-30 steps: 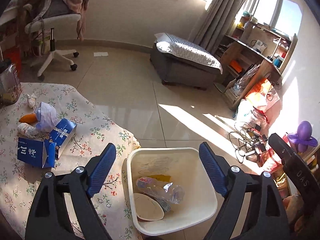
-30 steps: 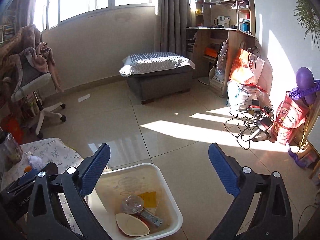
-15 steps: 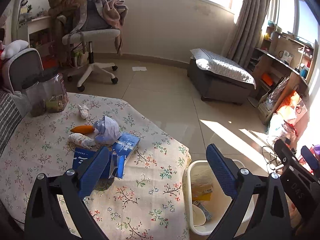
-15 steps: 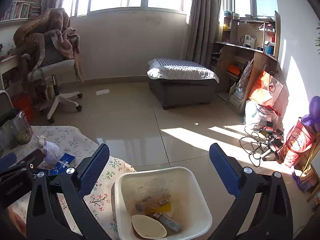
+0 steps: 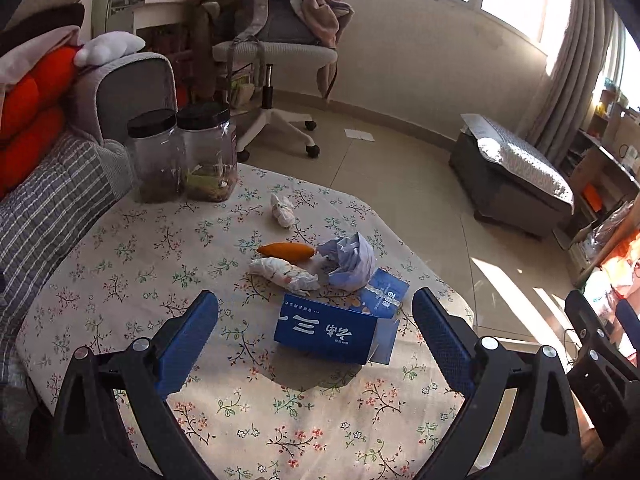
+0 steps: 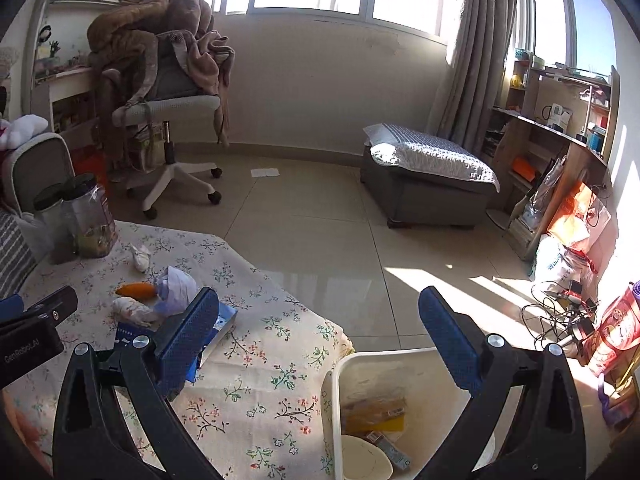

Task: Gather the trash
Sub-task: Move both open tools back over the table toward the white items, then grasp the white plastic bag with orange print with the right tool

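A torn blue carton (image 5: 336, 330) lies on the floral table (image 5: 132, 252), right in front of my left gripper (image 5: 316, 340), which hangs open and empty above the cloth. Behind the carton sit a crumpled lilac paper (image 5: 352, 260), a white wad (image 5: 282, 274), an orange wrapper (image 5: 286, 251) and a further white wad (image 5: 282, 210). My right gripper (image 6: 320, 334) is open and empty over the table's edge. The white bin (image 6: 376, 364) stands on the floor below it, holding a paper bowl (image 6: 362, 458) and flat packets. The carton (image 6: 218, 324) shows partly behind the right gripper's left finger.
Two dark-lidded plastic jars (image 5: 184, 152) stand at the table's far side by a grey sofa arm (image 5: 132, 88). A swivel chair (image 6: 168, 112) draped with blankets, a grey ottoman (image 6: 428, 184), shelves (image 6: 560, 136) and tangled cables (image 6: 560, 316) occupy the tiled floor.
Both views have swung left, away from the bin and over the table. The blue carton and crumpled papers now lie in front of my left gripper. Both grippers stay open.
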The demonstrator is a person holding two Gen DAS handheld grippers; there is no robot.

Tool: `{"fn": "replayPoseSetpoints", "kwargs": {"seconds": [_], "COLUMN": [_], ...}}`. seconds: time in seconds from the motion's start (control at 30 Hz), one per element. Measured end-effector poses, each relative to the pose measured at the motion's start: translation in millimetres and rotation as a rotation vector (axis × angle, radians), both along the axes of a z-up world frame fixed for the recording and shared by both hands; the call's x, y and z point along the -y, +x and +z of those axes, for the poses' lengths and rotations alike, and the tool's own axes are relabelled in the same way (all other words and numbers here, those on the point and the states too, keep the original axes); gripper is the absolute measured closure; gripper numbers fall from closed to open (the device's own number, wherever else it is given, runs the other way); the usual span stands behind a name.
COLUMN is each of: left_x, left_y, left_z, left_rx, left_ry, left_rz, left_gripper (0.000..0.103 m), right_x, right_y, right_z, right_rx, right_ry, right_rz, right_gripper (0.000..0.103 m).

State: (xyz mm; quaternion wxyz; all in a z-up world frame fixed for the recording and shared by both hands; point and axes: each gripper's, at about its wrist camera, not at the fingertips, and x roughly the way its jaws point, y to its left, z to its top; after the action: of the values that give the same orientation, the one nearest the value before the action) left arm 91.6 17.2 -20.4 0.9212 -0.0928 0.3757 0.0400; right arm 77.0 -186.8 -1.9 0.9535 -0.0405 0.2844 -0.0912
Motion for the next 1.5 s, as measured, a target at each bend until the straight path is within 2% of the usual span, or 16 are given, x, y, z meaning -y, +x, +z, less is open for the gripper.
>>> {"fn": "replayPoseSetpoints", "kwargs": {"seconds": [0.23, 0.5, 0.73, 0.93, 1.13, 1.2, 1.27, 1.4, 1.43, 1.47, 1.5], "left_x": [-57.1, -119.6, -170.6, -183.9, -193.3, -198.0, -203.2, -209.5, -210.8, -212.0, -212.5], "left_y": [-0.5, -4.8, -17.0, -25.1, -31.8, -31.5, -32.0, -28.9, -28.1, -27.5, -26.8], "left_z": [-13.8, -23.8, -13.3, -2.9, 4.1, 3.4, -0.3, -7.1, -8.7, -10.5, -11.5], "left_rx": [-0.043, -0.061, -0.04, -0.008, 0.012, 0.009, 0.0, -0.023, -0.03, -0.038, -0.042], "left_ry": [-0.002, -0.036, -0.158, -0.237, -0.291, -0.296, -0.307, -0.308, -0.313, -0.316, -0.315], "left_rz": [0.091, 0.17, 0.263, 0.27, 0.274, 0.281, 0.294, 0.303, 0.303, 0.303, 0.303], "left_gripper": [0.008, 0.008, 0.008, 0.008, 0.008, 0.008, 0.008, 0.008, 0.008, 0.008, 0.008], "right_x": [-53.9, -119.7, -174.2, -216.5, -248.9, -253.0, -257.0, -263.3, -264.4, -265.2, -264.7], "right_y": [28.5, 77.9, 146.4, 200.4, 247.2, 260.7, 272.9, 288.4, 290.4, 291.8, 292.4], "right_z": [-15.4, -48.7, -62.8, -78.7, -113.6, -124.6, -135.2, -153.2, -157.8, -163.1, -168.1], "right_rx": [-0.074, -0.195, -0.284, -0.386, -0.501, -0.533, -0.569, -0.61, -0.625, -0.646, -0.663], "right_ry": [-0.02, -0.114, -0.169, -0.139, -0.159, -0.136, -0.111, -0.086, -0.077, -0.064, -0.057], "right_rz": [0.095, 0.228, 0.309, 0.393, 0.419, 0.416, 0.418, 0.413, 0.415, 0.419, 0.416], "right_gripper": [0.007, 0.007, 0.007, 0.007, 0.01, 0.014, 0.024, 0.034, 0.043, 0.055, 0.06]}}
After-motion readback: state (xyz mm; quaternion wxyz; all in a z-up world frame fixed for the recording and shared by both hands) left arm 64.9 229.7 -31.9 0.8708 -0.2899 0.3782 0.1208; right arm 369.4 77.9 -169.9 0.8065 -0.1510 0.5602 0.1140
